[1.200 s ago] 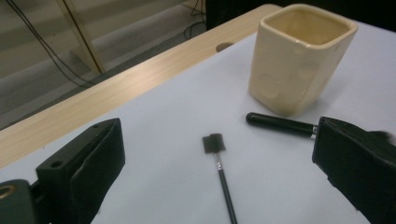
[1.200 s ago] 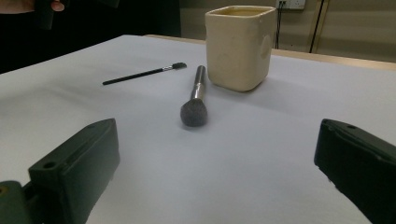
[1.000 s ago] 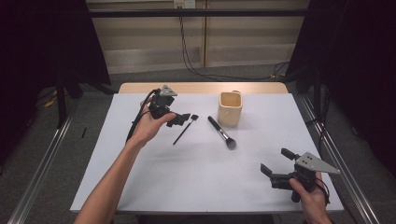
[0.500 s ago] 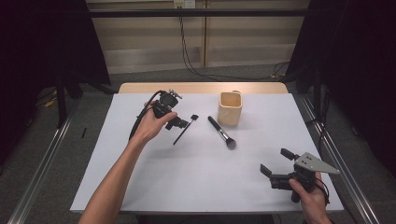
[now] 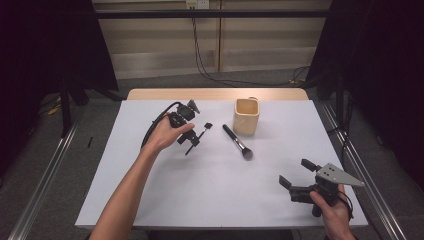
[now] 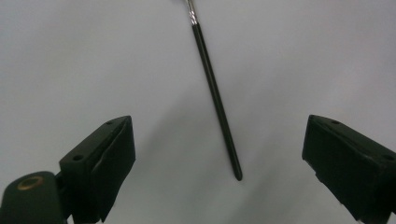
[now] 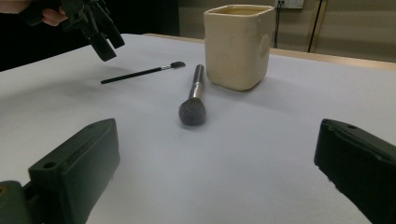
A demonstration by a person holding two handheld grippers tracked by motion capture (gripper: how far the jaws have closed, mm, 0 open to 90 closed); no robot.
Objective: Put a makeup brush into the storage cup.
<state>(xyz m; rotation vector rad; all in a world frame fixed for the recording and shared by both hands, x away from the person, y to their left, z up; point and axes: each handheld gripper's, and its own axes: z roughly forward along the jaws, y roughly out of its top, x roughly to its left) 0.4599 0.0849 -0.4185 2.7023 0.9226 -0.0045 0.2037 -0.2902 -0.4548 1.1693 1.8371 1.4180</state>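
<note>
A thin black makeup brush (image 5: pixel 204 131) lies on the white table (image 5: pixel 210 200) left of centre. My left gripper (image 5: pixel 192 139) hangs tilted down over its handle. In the left gripper view the handle (image 6: pixel 215 95) runs between the wide jaws of the left gripper (image 6: pixel 217 140), and neither pad touches it. Those jaws have just been closing a little and stand open. A thicker powder brush (image 5: pixel 238 142) lies beside a cream square cup (image 5: pixel 246 116). My right gripper (image 5: pixel 296 173) rests open near the front right edge, facing the powder brush (image 7: pixel 194 95) and the cup (image 7: pixel 238 46).
The right gripper view shows the thin brush (image 7: pixel 140 73) far left under the left gripper (image 7: pixel 95 30). A wooden strip (image 5: pixel 215 94) borders the table's far edge. Metal rails (image 5: pixel 47 175) run along both sides of the table.
The left hand has come nearer and lower, from behind the thin brush to directly over its handle. The right gripper has stayed put.
</note>
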